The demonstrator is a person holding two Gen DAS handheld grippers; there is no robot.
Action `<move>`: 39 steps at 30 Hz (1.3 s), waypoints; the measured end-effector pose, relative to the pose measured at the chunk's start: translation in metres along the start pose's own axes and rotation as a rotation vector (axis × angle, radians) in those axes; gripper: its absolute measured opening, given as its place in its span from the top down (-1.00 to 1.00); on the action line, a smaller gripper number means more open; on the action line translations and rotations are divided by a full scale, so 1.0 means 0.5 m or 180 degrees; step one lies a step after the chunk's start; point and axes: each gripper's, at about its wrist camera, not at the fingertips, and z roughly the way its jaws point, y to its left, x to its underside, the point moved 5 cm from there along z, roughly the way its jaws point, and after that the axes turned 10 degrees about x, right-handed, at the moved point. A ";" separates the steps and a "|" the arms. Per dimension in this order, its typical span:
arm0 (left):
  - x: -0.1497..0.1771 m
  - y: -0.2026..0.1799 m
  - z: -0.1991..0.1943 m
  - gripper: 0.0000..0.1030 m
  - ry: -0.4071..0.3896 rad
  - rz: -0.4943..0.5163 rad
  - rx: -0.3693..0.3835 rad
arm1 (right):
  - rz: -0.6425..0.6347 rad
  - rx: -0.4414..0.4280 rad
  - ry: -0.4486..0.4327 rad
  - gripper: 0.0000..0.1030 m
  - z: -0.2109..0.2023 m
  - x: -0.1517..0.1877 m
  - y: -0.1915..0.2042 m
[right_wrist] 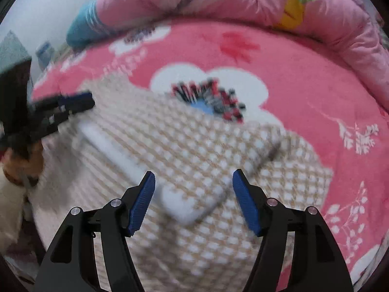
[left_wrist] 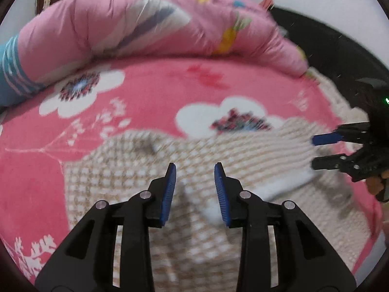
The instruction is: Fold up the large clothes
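As we look along the left gripper (left_wrist: 195,189), its jaws stand narrowly apart, empty, above the checked garment (left_wrist: 150,194) on the pink bed blanket (left_wrist: 150,92). From the right gripper (right_wrist: 193,200), our jaws gape wide, holding nothing, over the garment's folded sleeve (right_wrist: 184,170).

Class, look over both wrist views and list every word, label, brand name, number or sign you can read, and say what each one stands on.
None: no readable text in either view.
Checked garment: a woven pattern only, no label showing.
Pink blanket: flowers and sprigs, no writing.
Pink quilt: carrot and stripe pictures, no words.
Small bluish thing by the wall: too blurred to tell whether it bears print.
Right gripper: a green light, no marking legible.
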 end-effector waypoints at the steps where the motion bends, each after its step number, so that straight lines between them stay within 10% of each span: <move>1: -0.005 -0.015 0.005 0.36 -0.0002 0.0040 -0.0017 | 0.0028 -0.0001 -0.0064 -0.32 0.002 -0.011 0.009; 5: 0.037 -0.050 0.103 0.20 0.0486 0.0271 -0.0491 | -0.0205 0.0283 0.0215 -0.45 0.092 0.010 0.058; 12: 0.076 -0.047 0.002 -0.07 0.0294 0.0290 -0.0723 | -0.0346 0.0802 0.0162 -0.48 -0.011 0.111 0.044; 19: 0.156 -0.017 -0.247 -0.16 -0.0280 -0.0102 -0.0797 | -0.0156 0.0262 -0.0429 -0.83 -0.189 0.202 0.104; 25: 0.292 -0.009 -0.383 -0.16 -0.0570 -0.0363 -0.0822 | -0.0141 -0.0067 -0.0417 -0.87 -0.172 0.306 0.207; 39: 0.383 0.061 -0.295 0.37 -0.0434 -0.1041 -0.0395 | 0.0119 -0.0358 -0.0181 -0.88 -0.067 0.394 0.222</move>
